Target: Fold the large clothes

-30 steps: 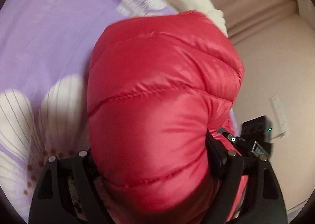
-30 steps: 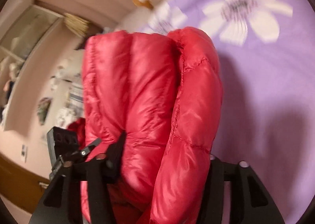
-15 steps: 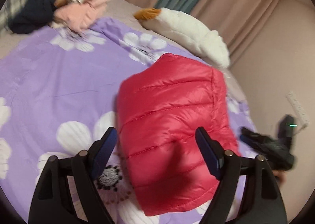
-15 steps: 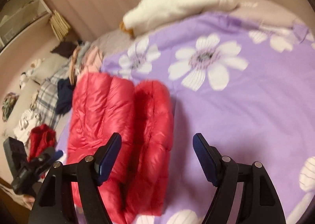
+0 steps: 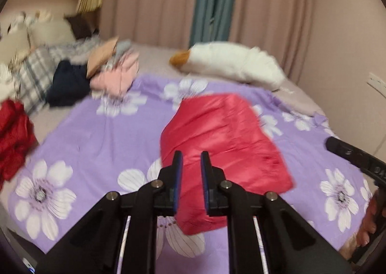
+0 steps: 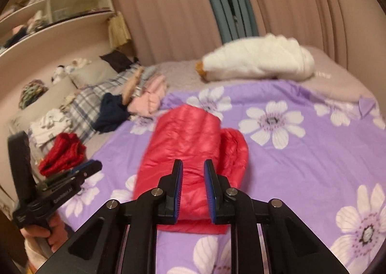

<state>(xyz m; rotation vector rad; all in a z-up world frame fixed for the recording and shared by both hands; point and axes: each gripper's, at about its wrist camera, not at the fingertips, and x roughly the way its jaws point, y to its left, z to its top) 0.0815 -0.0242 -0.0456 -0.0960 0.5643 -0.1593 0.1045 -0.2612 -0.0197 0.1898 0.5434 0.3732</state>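
Observation:
A folded red puffer jacket (image 5: 224,143) lies on the purple flowered bedspread (image 5: 108,139). It also shows in the right wrist view (image 6: 190,151). My left gripper (image 5: 191,157) is raised above the jacket's near end, its jaws narrowed to a small gap with nothing between them. My right gripper (image 6: 192,165) hangs above the jacket too, jaws likewise nearly together and empty. Each gripper shows at the edge of the other's view: the right one (image 5: 349,153), the left one (image 6: 79,172).
A white goose plush (image 5: 231,64) lies at the head of the bed. A pile of pink, navy and plaid clothes (image 5: 79,76) sits at the back left. A red knit garment (image 5: 12,139) lies at the left edge. Curtains and shelves stand behind.
Both grippers let go of the red jacket, pulled back and up from it, then narrowed their jaws. The jacket now lies folded on the bedspread.

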